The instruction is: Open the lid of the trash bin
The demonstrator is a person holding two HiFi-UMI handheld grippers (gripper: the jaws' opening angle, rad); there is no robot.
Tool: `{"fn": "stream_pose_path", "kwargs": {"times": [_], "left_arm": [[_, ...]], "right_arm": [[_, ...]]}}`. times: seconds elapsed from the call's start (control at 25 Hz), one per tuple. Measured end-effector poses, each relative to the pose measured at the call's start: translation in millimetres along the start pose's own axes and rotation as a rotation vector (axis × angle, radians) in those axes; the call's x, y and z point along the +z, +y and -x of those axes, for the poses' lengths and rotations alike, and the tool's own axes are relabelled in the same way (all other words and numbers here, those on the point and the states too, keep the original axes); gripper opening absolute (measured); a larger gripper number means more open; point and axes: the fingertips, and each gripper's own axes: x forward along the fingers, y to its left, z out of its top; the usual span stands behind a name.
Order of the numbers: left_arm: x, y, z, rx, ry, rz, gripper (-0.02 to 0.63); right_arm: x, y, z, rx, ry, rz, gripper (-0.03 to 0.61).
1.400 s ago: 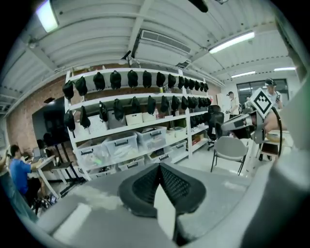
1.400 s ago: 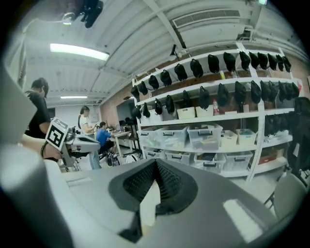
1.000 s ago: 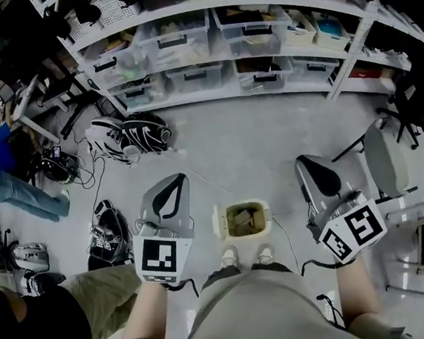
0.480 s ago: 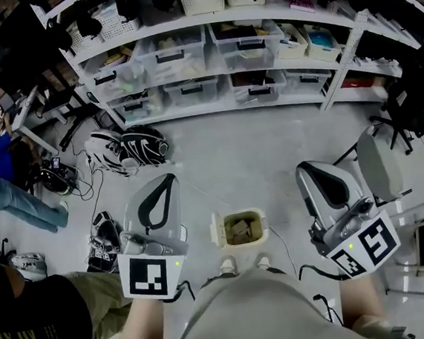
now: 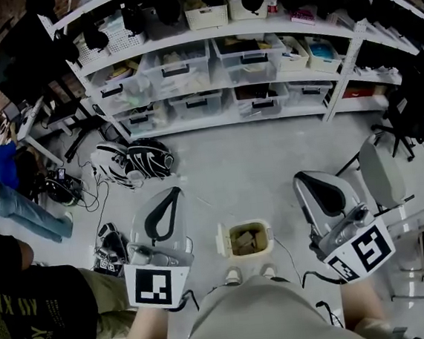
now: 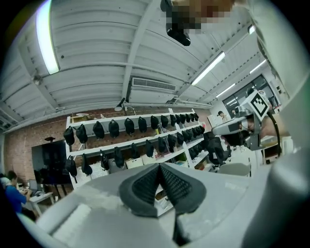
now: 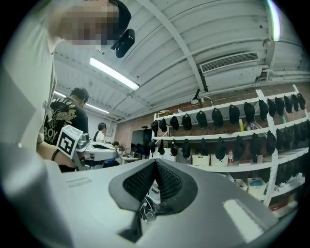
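Left gripper (image 5: 171, 193): jaws pressed together, nothing between them. Right gripper (image 5: 302, 179): likewise. Trash bin (image 5: 269, 238) sits between both grippers, lower down, contents exposed.

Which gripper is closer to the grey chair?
Right. The right gripper is just left of the chair, in the head view. The left gripper is much farther away, on the other side of the bin.
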Motion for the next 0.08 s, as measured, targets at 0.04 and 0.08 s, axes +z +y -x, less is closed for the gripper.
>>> {"fn": "stream_pose_path", "kwargs": {"times": [0.04, 0.08], "left_arm": [[0.8, 0.9, 2.5, 0.001, -0.004, 0.004, 0.002], [1.6, 1.7, 4.9, 0.001, -0.008, 0.008, 0.003]], "right_arm": [[0.2, 1.7, 0.0, -0.001, 0.001, 0.005, 0.003], [0.5, 3.4, 0.0, -0.001, 0.002, 0.01, 0.003]]}}
